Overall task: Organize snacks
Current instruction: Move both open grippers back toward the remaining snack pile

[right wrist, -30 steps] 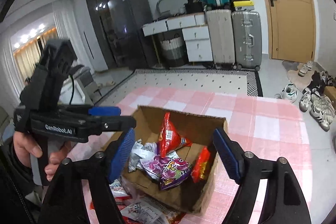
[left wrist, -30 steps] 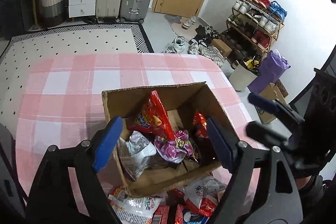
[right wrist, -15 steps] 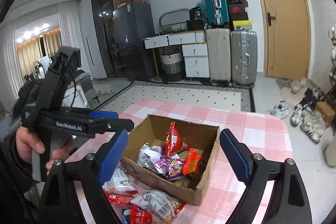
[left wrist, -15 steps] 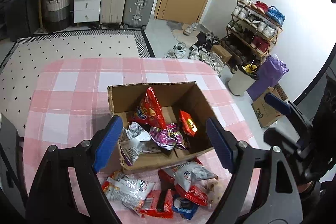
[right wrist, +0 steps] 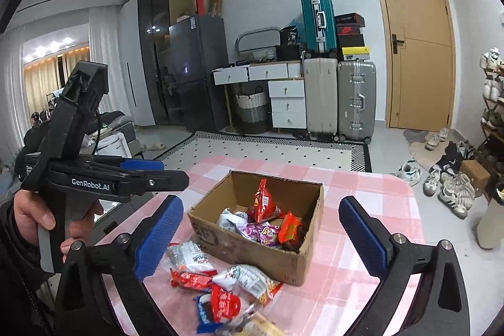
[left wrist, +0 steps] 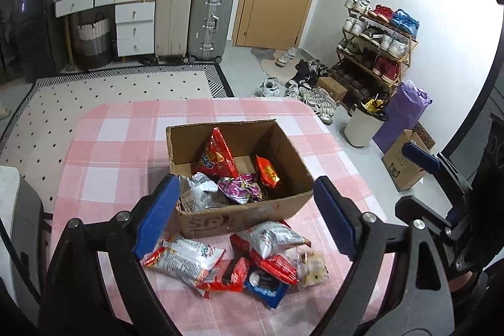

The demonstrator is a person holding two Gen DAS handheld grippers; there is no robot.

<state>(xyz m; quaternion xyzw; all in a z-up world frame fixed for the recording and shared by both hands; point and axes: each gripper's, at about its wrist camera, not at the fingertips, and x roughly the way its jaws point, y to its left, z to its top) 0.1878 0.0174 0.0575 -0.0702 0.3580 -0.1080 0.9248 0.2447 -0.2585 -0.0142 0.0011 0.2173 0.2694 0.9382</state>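
My left gripper & right gripper both gape wide, jaws just been opening, nothing between them. Cardboard box w/ some snacks sits on pink checked table; loose packets lie just in front.

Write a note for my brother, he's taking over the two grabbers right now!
Left gripper: open, holding nothing; jaws just widened.
Right gripper: open, holding nothing; jaws just widened.
Brown cardboard box sits on the pink checked tablecloth.
Done: several packets are inside, including a tall red triangular bag and a crumpled purple bag.
Left: the pile of red, white and blue snack packets on the cloth in front of the box.
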